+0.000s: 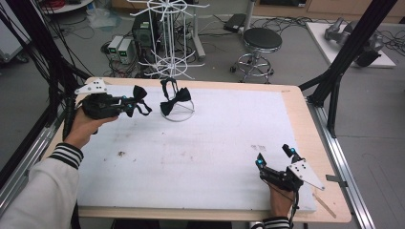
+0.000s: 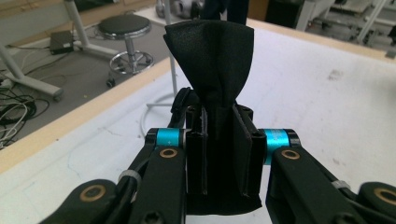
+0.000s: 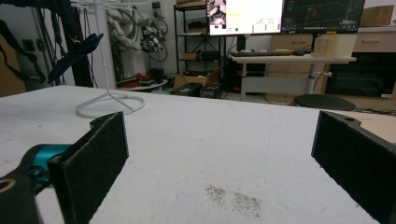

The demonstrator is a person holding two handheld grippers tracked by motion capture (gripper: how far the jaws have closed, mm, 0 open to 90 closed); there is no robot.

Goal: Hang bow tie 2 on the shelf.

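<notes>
Now the left gripper (image 1: pixel 128 106), upper left of the high view, clamps a black bow tie (image 1: pixel 139 94), its long axis running along the jaws toward the white stand (image 1: pixel 177 114); right gripper (image 1: pixel 276 157) gapes wide, lower right.

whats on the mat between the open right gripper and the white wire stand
Nothing but bare white mat between the right gripper and white wire stand, per the high view.
</notes>
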